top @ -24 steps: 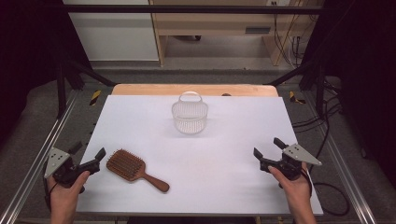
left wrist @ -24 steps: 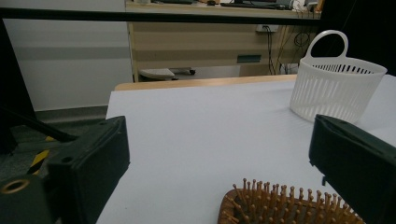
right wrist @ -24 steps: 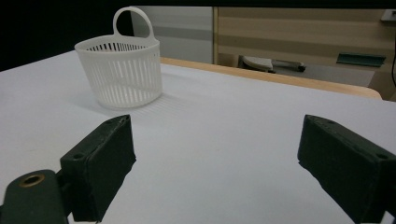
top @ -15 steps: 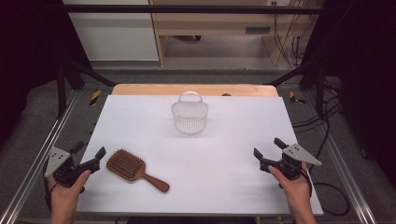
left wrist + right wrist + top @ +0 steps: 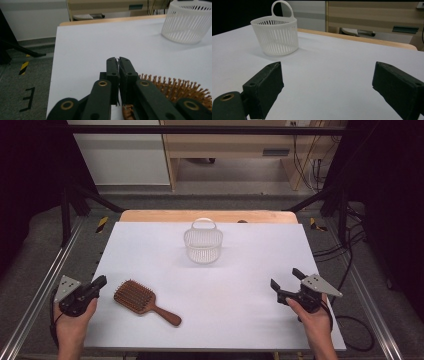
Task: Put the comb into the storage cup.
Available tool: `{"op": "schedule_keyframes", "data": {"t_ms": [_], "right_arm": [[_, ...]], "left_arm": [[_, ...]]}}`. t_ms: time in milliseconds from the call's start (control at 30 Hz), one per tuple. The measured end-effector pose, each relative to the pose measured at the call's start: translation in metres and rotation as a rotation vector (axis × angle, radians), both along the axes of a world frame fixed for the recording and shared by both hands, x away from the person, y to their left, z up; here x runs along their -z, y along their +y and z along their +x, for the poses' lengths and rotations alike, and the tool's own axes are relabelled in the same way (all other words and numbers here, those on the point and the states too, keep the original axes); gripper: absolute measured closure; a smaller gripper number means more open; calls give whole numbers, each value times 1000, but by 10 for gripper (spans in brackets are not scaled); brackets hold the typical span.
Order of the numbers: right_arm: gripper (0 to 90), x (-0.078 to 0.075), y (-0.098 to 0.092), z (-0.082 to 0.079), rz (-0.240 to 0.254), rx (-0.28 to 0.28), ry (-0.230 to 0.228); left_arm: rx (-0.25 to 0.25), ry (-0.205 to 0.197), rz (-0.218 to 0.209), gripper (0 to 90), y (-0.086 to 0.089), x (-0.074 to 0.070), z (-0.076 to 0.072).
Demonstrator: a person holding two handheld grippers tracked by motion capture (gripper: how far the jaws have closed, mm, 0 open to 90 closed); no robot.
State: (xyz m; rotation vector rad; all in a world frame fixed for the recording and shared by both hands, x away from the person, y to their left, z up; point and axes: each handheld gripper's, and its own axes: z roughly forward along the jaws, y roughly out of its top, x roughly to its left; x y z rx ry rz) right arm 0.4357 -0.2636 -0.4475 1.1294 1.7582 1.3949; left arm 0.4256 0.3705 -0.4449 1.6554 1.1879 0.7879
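A wooden paddle hairbrush (image 5: 134, 296) lies bristles up at the front left of the white table (image 5: 240, 310), its handle pointing toward the front middle. A white slatted basket (image 5: 203, 245) with a loop handle stands upright at the far middle. My left gripper (image 5: 101, 281) rests at the table's left edge, just left of the brush head, with its jaws shut together on nothing. In the left gripper view the gripper (image 5: 117, 60) has the brush's bristles (image 5: 175, 87) beside it at the right. My right gripper (image 5: 285, 277) is open and empty at the front right, facing the basket (image 5: 277, 37).
A wooden board (image 5: 210, 216) runs along the table's far edge. Metal frame rails (image 5: 45, 290) flank both sides, and cables (image 5: 350, 250) lie on the floor to the right. A wide stretch of bare white surface separates the two grippers.
The left gripper's jaws, apart in the earlier frames, now stand closed together. Both hands, the brush and the basket stay where they were.
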Motion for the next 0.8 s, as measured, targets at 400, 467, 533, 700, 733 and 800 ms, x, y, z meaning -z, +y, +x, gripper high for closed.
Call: {"op": "schedule_keyframes", "data": {"t_ms": [400, 467, 533, 700, 733, 800], "right_arm": [[98, 1, 4, 1, -14, -16, 6], [98, 2, 5, 1, -14, -20, 11], [98, 2, 5, 1, -14, -22, 12], [98, 2, 7, 2, -20, -30, 16], [99, 2, 8, 1, -18, -31, 18], [99, 2, 8, 2, -17, -31, 18]], "left_arm": [[0, 71, 60, 900, 1, 11, 12], [0, 81, 67, 900, 1, 12, 13], [0, 85, 71, 900, 1, 14, 14], [21, 100, 96, 900, -2, 17, 18], [24, 102, 98, 900, -3, 18, 18], [34, 111, 106, 900, -4, 19, 20]]}}
